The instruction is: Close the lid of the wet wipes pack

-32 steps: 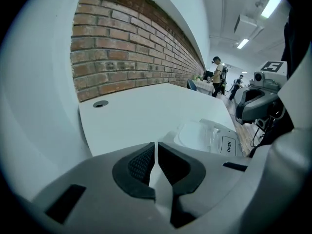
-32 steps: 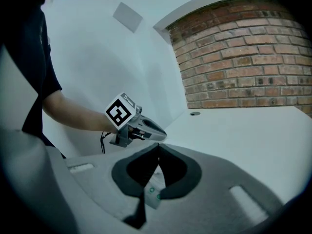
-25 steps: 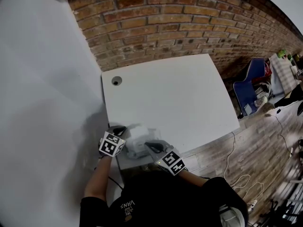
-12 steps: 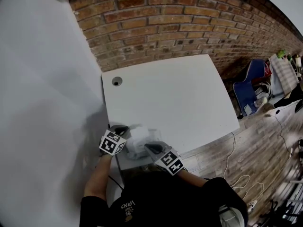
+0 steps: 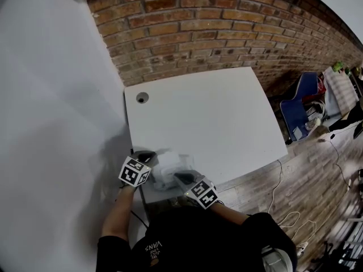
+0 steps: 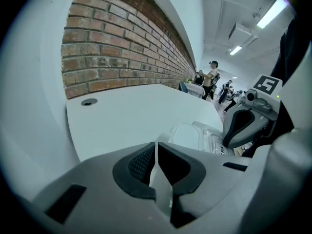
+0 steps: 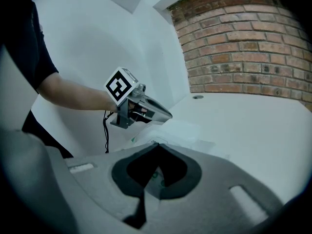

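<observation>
White wet wipes pack (image 5: 169, 166) between left gripper (image 5: 148, 155) and right gripper (image 5: 181, 178), both angled inward, fingers clamped on its ends.

I stand at 1 white table (image 5: 210, 118) with a plain matte top. Its far edge runs along the brick wall (image 5: 198, 27), and its left edge runs beside a white wall (image 5: 51, 123). 1 round cable hole (image 5: 141, 97) sits in the top's far left corner. 1 thing lies on it: the wet wipes pack (image 5: 169, 168), pale, flat at the near left corner, close to the edge nearest me. Its white lid (image 6: 187, 133) faces up; whether that lid is open or shut, I cannot tell.
</observation>
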`<state>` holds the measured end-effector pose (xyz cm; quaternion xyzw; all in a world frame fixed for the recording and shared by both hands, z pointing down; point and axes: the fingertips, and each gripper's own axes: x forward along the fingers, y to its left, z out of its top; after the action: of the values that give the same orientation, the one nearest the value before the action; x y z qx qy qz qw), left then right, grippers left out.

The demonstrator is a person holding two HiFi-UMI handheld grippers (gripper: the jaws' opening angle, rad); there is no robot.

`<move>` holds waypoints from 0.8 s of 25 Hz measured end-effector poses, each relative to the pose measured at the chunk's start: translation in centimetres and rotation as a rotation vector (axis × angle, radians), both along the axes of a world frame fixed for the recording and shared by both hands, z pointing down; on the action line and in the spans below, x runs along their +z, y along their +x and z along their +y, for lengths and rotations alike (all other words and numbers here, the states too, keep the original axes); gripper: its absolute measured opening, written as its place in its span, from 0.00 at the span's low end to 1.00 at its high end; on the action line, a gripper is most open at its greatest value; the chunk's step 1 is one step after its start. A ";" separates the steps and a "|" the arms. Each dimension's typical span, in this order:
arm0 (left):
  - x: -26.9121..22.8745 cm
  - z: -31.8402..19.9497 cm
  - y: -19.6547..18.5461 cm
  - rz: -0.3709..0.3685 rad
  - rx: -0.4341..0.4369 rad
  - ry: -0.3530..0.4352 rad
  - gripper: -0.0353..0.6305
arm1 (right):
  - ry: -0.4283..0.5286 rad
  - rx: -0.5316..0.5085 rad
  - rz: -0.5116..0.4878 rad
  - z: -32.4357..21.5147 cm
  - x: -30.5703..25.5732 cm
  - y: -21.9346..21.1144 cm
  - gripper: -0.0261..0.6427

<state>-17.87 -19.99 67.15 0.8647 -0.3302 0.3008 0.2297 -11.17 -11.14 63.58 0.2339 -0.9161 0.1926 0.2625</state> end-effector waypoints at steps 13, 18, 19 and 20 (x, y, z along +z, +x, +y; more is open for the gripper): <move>1.0 0.1 0.0 -0.005 -0.003 -0.031 0.08 | 0.003 0.013 0.000 0.1 0.0 0.1 0.04; 0.7 0.3 0.3 0.025 -0.002 -0.033 0.08 | 0.004 0.017 0.000 0.2 -0.1 0.2 0.04; 0.6 0.3 0.3 0.033 -0.005 -0.031 0.08 | 0.005 0.017 0.001 0.1 -0.1 0.2 0.04; 0.4 0.3 0.3 0.039 -0.007 -0.028 0.08 | 0.005 0.017 0.001 0.1 0.0 0.2 0.04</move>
<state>-17.56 -19.71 67.59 0.8659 -0.3245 0.2878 0.2491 -11.00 -10.99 63.55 0.2427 -0.9143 0.1924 0.2609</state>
